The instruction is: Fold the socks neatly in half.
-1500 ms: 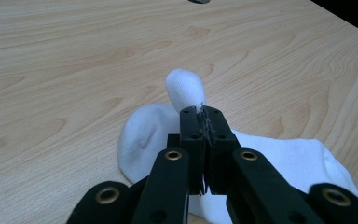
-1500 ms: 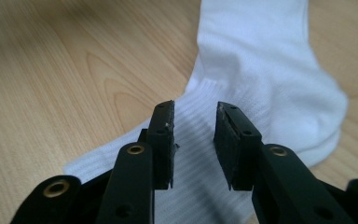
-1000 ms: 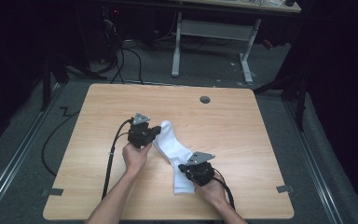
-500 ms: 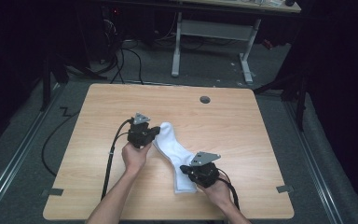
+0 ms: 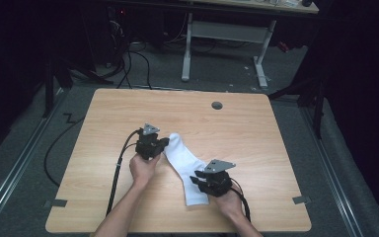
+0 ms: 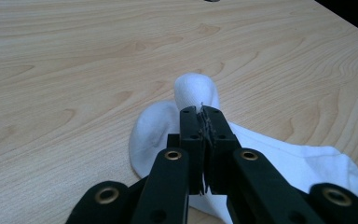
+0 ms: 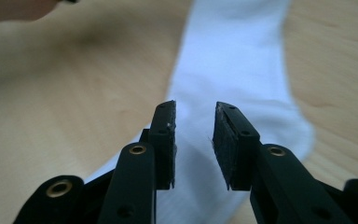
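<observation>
Your right tongs (image 5: 201, 180) have just been opening, pads off the white sock (image 5: 185, 163), which lies flat mid-counter (image 5: 256, 143). Your left tongs (image 5: 164, 143) pinch its far end shut. Laying out looks finished; next, release left.

High view: overhead, facing forward-down, far. Gripper views: close, along jaws. Shared: sock (image 5: 185, 165), table (image 5: 256, 128).
</observation>
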{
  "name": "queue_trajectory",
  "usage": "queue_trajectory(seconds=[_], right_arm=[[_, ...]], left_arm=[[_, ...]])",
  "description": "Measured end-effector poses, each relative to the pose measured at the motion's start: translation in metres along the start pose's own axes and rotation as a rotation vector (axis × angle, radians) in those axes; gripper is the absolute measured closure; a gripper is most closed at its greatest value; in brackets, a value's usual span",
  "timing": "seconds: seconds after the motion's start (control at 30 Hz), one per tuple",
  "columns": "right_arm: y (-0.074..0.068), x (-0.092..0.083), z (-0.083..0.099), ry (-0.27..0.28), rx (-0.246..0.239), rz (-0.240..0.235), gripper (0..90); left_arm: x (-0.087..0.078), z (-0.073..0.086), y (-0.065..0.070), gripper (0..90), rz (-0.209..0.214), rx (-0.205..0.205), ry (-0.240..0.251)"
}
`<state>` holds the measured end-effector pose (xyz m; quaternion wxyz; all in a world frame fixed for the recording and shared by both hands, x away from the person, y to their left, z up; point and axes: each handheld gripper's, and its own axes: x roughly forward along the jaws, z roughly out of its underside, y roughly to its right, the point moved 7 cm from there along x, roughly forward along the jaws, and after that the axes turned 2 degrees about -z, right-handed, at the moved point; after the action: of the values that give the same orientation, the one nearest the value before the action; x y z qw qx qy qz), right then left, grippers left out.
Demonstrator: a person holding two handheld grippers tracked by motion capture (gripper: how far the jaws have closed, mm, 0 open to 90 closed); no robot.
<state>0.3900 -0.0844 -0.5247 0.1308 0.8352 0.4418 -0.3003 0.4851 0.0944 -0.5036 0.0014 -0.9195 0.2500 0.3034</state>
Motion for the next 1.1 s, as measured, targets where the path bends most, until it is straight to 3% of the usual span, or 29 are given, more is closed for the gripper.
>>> queue_trajectory(seconds=[0.13,0.23,0.33,0.47,0.57,0.7,0.87,1.03,1.1], right_arm=[[0.03,0.004,0.0,-0.004,0.089,0.117,70.1],[0.043,0.007,-0.002,0.003,0.116,0.153,68.6],[0.047,0.012,-0.003,0.001,0.125,0.151,68.9],[0.051,0.024,0.005,-0.052,0.146,0.125,80.2],[0.049,0.022,0.004,-0.043,0.13,0.118,88.0],[0.048,0.008,-0.003,0.005,0.111,0.125,88.7],[0.05,-0.002,-0.011,0.014,0.093,0.141,88.7],[0.059,0.008,-0.002,-0.057,0.111,0.156,87.8],[0.063,0.015,0.005,-0.085,0.127,0.161,82.6]], left_arm=[[0.0,0.0,0.0,87.8,0.001,-0.001,0.004],[-0.001,-0.001,0.0,87.8,0.0,-0.003,0.009],[-0.001,-0.002,0.0,87.8,0.004,-0.006,0.013],[-0.003,-0.003,-0.001,87.8,0.003,-0.004,0.024],[-0.005,-0.005,-0.002,87.8,0.002,-0.006,0.034],[-0.009,-0.008,-0.002,87.8,-0.003,-0.004,0.05],[-0.005,-0.006,-0.003,87.9,-0.019,0.004,0.034],[0.006,0.003,-0.004,87.8,-0.036,0.009,0.0],[0.008,0.006,-0.004,87.6,-0.046,0.016,-0.01]])
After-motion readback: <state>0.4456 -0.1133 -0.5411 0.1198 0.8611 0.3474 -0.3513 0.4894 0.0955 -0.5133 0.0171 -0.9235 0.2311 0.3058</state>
